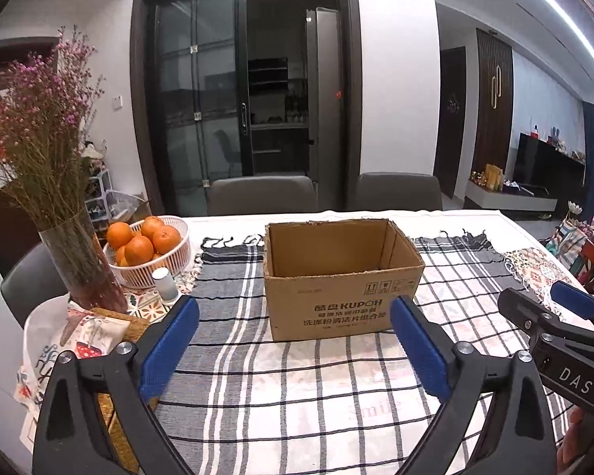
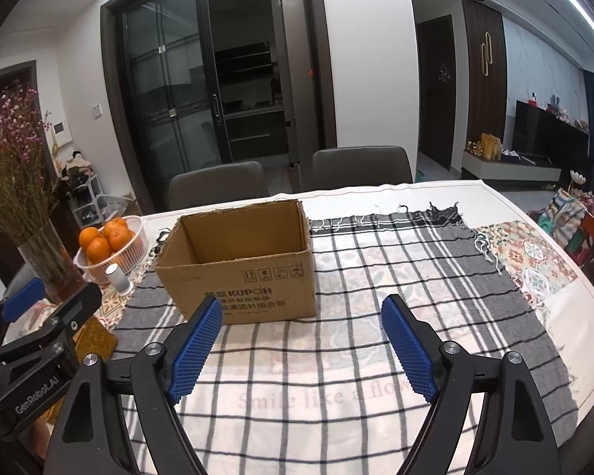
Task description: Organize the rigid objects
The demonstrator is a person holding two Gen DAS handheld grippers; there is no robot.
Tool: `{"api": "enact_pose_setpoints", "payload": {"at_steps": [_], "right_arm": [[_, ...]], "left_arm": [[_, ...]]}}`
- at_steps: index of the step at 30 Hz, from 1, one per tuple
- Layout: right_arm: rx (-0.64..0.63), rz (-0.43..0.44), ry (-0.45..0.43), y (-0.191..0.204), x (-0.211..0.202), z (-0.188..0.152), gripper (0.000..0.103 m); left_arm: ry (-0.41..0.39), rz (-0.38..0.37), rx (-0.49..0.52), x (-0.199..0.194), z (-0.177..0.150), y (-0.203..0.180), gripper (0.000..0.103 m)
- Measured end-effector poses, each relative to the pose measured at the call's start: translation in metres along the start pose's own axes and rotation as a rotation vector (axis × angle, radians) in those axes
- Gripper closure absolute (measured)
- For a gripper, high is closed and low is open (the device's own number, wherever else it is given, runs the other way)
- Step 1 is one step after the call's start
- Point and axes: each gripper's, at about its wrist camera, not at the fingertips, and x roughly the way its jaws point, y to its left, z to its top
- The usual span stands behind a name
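Note:
An open brown cardboard box (image 1: 342, 289) stands upright on the checked cloth; it also shows in the right wrist view (image 2: 241, 273). Its inside looks empty as far as I can see. My left gripper (image 1: 295, 316) is open and empty, held above the cloth just short of the box's front wall. My right gripper (image 2: 303, 314) is open and empty, in front of the box's right front corner. The right gripper also shows at the right edge of the left wrist view (image 1: 550, 308), and the left gripper at the left edge of the right wrist view (image 2: 43, 308).
A white basket of oranges (image 1: 148, 255) and a glass vase of dried flowers (image 1: 79, 265) stand at the table's left. A small white cylinder (image 1: 164, 285) stands before the basket. A woven mat (image 1: 134, 324) lies left. Two grey chairs (image 1: 263, 194) stand behind the table.

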Motion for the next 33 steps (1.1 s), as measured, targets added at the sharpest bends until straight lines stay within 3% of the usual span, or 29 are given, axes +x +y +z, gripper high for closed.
{"api": "enact_pose_setpoints", "payload": {"at_steps": [2,33], "right_arm": [[0.001,0.004,-0.008,0.0,-0.004,-0.001,0.02],[-0.017,-0.005,-0.085,0.003,-0.028,0.003,0.02]], "left_arm": [[-0.013,0.007,0.003,-0.005,0.0,0.0,0.0],[-0.067,0.019,0.009,-0.033,0.005,0.003,0.0]]}}
